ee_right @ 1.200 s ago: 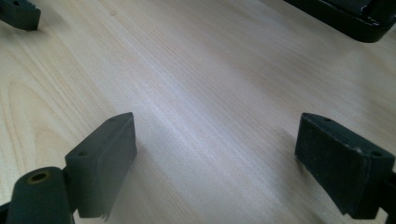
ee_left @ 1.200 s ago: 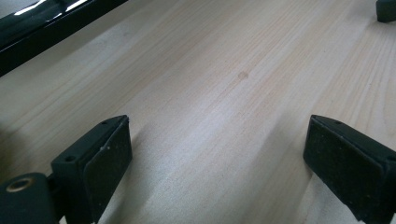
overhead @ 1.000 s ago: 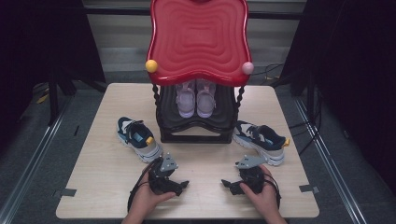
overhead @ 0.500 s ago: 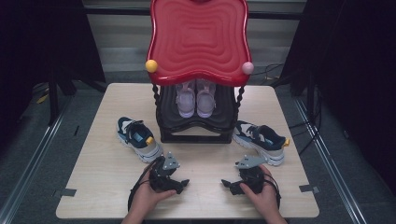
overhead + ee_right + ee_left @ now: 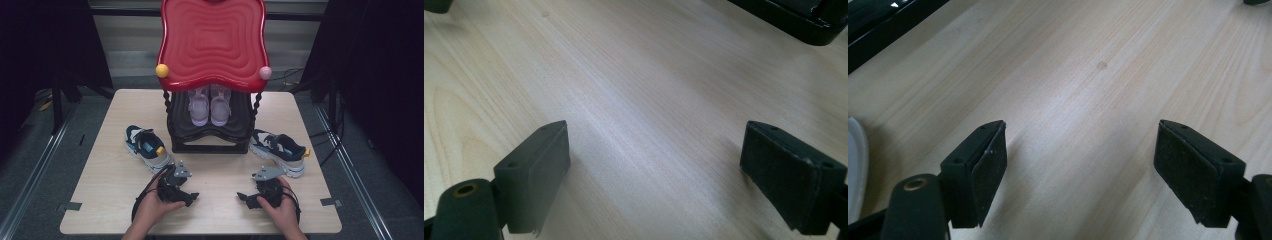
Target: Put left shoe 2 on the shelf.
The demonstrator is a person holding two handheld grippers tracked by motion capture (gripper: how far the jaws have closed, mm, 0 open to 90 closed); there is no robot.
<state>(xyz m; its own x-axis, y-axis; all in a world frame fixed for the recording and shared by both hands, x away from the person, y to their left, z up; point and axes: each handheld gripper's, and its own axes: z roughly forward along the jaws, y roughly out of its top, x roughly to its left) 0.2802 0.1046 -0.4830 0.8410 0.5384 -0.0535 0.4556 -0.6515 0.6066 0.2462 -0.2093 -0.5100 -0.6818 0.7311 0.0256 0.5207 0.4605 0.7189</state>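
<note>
Nearest the table's front edge, left gripper (image 5: 192, 196) held low over the bare wood of the table (image 5: 215, 210), jaws pointing inward toward the middle, spread wide with only wood grain between them, having just been closing a little from their widest. In the left gripper view the same left gripper (image 5: 1080, 165) seen from behind, both black pads well apart, nothing pinched, a sliver of white sole at the far left edge. Beside it, right gripper (image 5: 243, 198) likewise low over the table, jaws aimed back toward the left one, gaping open and empty; in the right gripper view, right gripper (image 5: 654, 170) with pads far apart above plain wood. Just beyond the left gripper, navy and white sneaker (image 5: 147, 148) lying on the table, yellow tab showing, its toe end near the grey plate on that gripper. Beyond the right gripper, second navy sneaker (image 5: 279, 151) resting on the table just beside the black stand (image 5: 210, 137). Farther back, pair of pale lilac shoes (image 5: 210, 106) side by side on the stand's shelf, toes forward. Above all, wavy red top (image 5: 212, 42) with a yellow ball (image 5: 162, 70) and a pink ball (image 5: 265, 73) at its front corners.
</note>
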